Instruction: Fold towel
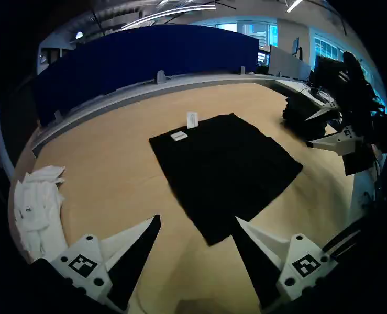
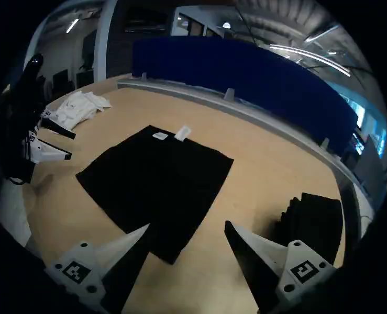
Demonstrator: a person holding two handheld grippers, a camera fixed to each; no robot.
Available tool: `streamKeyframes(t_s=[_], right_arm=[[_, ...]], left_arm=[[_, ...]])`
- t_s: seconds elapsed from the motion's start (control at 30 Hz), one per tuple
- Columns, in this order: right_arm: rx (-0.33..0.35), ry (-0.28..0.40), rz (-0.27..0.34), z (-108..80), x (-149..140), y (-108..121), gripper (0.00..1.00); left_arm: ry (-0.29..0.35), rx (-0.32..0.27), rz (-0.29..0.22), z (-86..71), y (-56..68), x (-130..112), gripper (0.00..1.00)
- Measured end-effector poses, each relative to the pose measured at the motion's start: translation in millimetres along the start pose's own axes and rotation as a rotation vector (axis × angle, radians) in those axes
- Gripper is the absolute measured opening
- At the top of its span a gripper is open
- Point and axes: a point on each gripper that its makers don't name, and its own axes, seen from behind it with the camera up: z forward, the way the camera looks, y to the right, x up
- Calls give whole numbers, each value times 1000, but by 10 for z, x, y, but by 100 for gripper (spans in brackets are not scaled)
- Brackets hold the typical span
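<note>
Towel (image 1: 224, 167) lies flat and looks soft, limp and light, best pinched at a corner; left gripper (image 1: 196, 219) and right gripper (image 2: 187, 225), near its edge, both gape empty.

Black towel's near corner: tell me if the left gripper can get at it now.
Probably yes: the left gripper is open, the black towel lies flat just ahead of it, and nothing stands between them.
</note>
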Motion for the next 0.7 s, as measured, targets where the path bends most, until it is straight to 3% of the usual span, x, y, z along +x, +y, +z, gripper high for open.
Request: streamKeyframes(t_s=[0.4,0.7], right_arm=[[51,-86,9,159,-461,-150,100],[67,-119,22,202,-633,-191,100]], left_arm=[[-107,-40,-2,185,130,-396,96],[-137,-60,3,247,231,-493,96]])
